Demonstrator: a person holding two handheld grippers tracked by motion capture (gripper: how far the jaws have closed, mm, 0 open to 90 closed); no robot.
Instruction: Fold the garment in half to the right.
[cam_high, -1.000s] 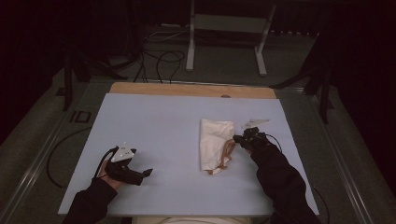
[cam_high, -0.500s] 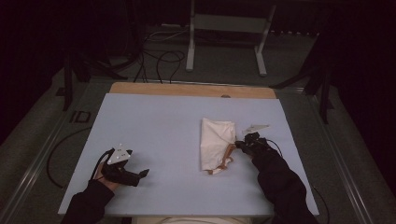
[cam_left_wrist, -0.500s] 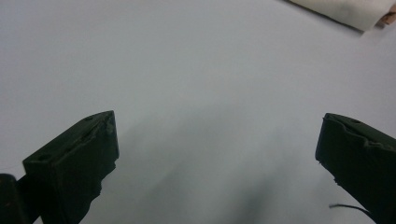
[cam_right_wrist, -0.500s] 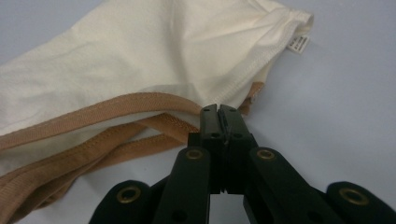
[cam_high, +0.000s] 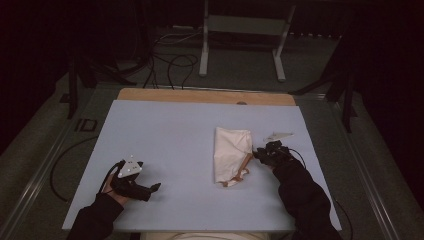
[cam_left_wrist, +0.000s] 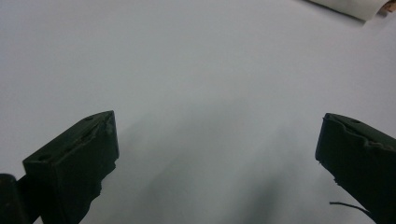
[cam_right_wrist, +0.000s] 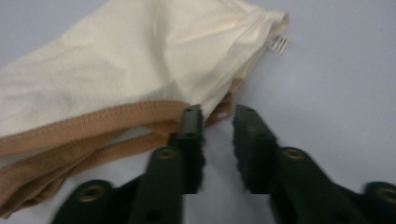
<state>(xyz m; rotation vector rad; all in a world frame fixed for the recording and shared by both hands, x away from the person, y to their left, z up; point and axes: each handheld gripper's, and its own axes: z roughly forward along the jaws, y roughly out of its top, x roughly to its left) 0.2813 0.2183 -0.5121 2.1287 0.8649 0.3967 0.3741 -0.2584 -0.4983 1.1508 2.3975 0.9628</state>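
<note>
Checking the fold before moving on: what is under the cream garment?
The cream garment lies on the pale blue tabletop. Tan trim pokes out from beneath its lower edge. Anything deeper under the folded layers is covered.

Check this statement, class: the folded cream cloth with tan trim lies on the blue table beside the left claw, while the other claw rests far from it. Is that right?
Not quite. The folded cream cloth lies beside the right claw, not the left; the high view shows it. The left claw is the one resting far from it on the blue table.
</note>
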